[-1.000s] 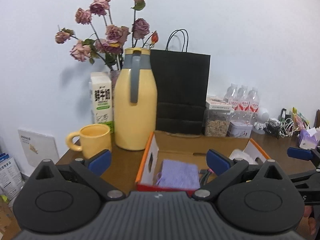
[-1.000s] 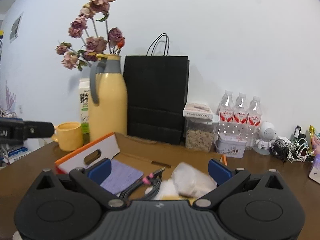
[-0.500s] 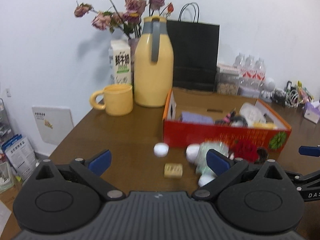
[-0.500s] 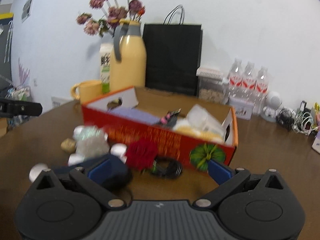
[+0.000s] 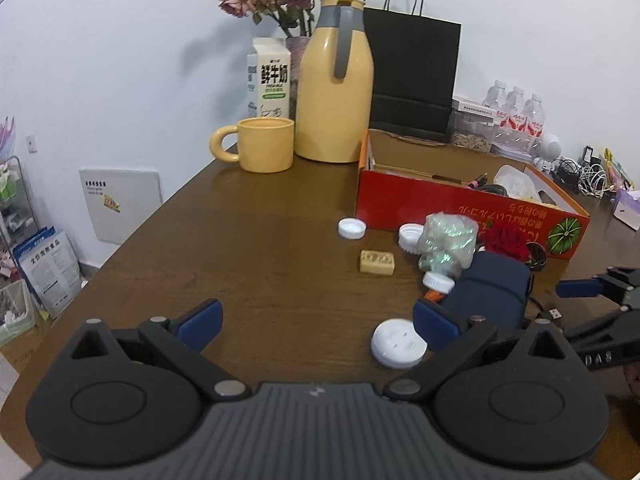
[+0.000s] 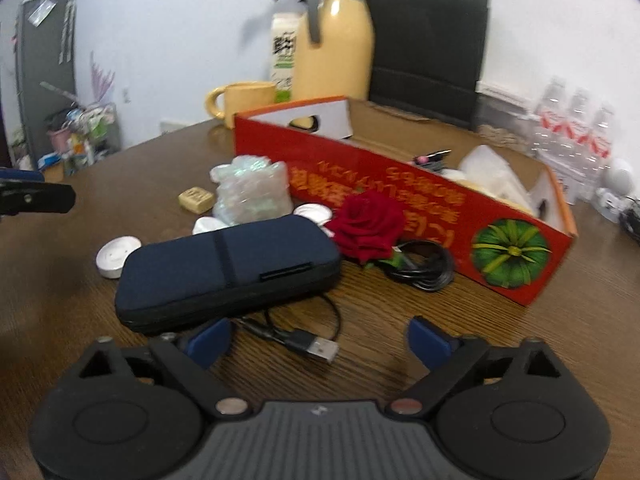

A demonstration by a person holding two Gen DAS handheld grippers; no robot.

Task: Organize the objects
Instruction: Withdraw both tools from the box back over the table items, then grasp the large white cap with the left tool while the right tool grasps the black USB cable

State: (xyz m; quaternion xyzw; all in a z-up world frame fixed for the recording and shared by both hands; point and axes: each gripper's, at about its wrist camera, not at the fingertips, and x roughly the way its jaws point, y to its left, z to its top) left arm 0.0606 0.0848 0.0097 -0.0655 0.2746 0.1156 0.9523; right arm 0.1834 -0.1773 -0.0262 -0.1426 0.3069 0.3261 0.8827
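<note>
A red cardboard box (image 5: 460, 204) (image 6: 400, 184) stands open on the brown table, with a cable and plastic inside. In front of it lie a navy pouch (image 6: 228, 264) (image 5: 488, 292), a red rose (image 6: 370, 220), a bubble-wrap bundle (image 5: 446, 240), a tan tile (image 5: 377, 262), white caps (image 5: 352, 228) and a white disc (image 5: 398, 344). My left gripper (image 5: 316, 320) hangs open over bare table, the disc by its right finger. My right gripper (image 6: 319, 340) is low and its jaws are closing. A USB plug (image 6: 316, 346) lies between them, untouched.
A yellow jug (image 5: 336, 80), a yellow mug (image 5: 264, 144), a milk carton (image 5: 270, 80) and a black paper bag (image 5: 414, 76) line the wall behind the box. Water bottles (image 5: 516, 116) stand at the back right. A black coiled cable (image 6: 424, 266) lies beside the rose. The table's edge runs along the left.
Both grippers have sunk and tipped downward, so the views went from the wall and box interior to the clutter in front of the box. The right jaws stand slightly narrower.
</note>
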